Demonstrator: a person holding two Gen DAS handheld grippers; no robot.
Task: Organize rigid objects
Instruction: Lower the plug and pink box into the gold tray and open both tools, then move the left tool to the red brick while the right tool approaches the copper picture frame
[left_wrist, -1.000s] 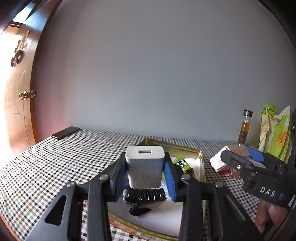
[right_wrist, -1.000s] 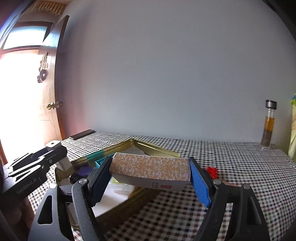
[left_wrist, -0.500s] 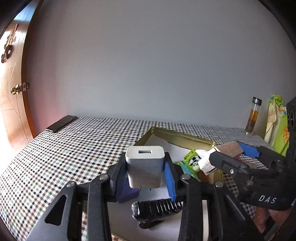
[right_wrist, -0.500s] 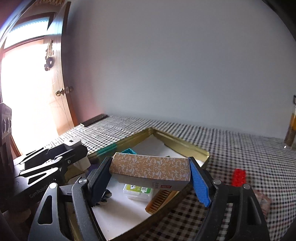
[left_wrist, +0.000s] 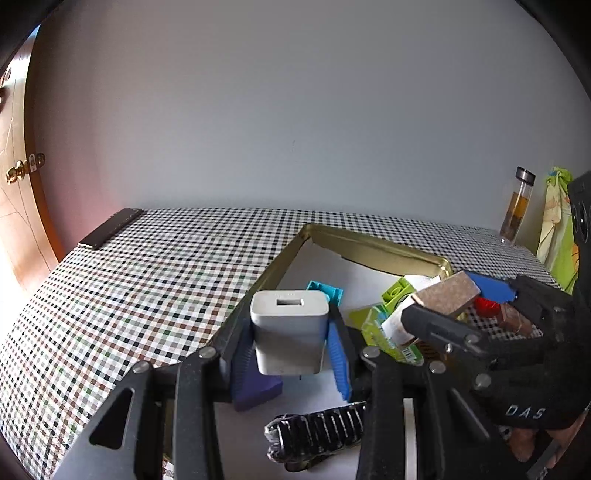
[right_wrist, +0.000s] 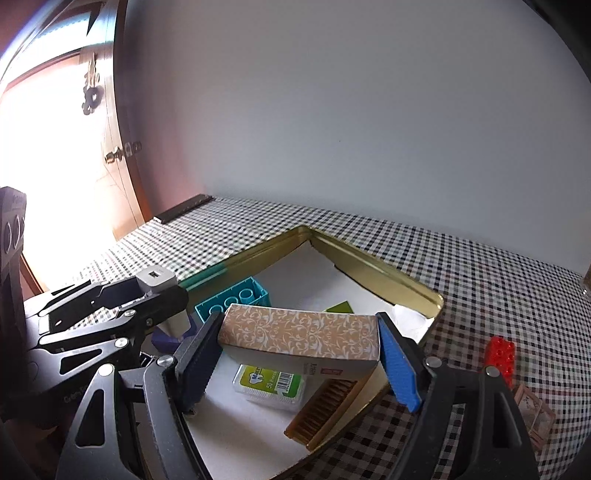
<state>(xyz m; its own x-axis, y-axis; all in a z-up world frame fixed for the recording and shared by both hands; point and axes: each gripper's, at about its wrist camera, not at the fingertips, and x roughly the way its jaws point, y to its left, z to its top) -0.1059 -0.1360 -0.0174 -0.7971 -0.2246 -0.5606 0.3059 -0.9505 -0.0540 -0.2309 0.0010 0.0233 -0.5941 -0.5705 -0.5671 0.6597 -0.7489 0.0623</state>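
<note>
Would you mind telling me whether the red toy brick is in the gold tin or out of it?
Out: the red toy brick lies on the checked tablecloth, beyond the gold tin's rim.

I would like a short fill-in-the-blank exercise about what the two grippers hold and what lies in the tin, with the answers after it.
1. The left gripper is shut on a white USB ____.
2. The right gripper holds a patterned ____ above the gold tin.
3. The toy brick inside the tin, the teal brick, is not alone: on the checked tablecloth lies a ____ brick.

Missing words: charger; box; red
</note>
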